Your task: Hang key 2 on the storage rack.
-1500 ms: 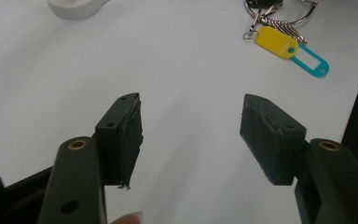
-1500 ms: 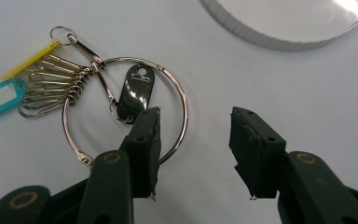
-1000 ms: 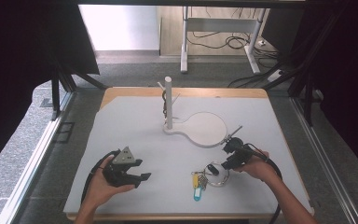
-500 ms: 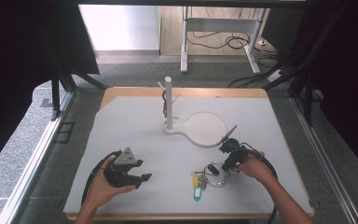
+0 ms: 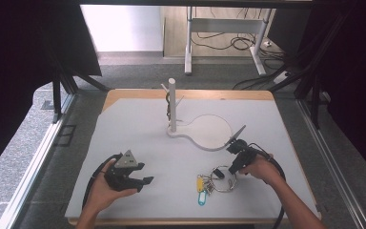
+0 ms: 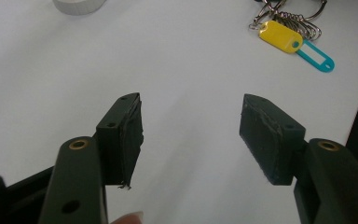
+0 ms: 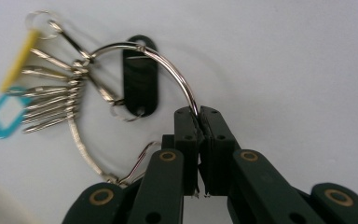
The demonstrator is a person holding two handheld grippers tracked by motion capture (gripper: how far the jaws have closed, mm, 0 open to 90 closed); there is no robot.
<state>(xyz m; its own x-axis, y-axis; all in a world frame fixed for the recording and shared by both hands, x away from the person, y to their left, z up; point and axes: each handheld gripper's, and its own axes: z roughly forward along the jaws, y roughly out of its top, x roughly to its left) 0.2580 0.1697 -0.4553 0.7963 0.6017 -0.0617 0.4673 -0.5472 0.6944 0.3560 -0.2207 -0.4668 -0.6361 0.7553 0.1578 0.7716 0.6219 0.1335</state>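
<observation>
The right gripper (image 7: pixel 199 116) has just closed its jaws on the key ring (image 7: pixel 168 63); the left gripper (image 6: pixel 191 135), near left on the surface (image 5: pixel 138 133), gapes empty.

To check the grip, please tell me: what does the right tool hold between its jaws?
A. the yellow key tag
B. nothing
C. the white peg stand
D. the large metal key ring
D: in the right gripper view the right tool has its jaws closed on the wire of the large metal key ring.

A white table (image 5: pixel 124 129) carries a peg stand (image 5: pixel 172 107) and a key ring (image 5: pixel 221 179).
</observation>
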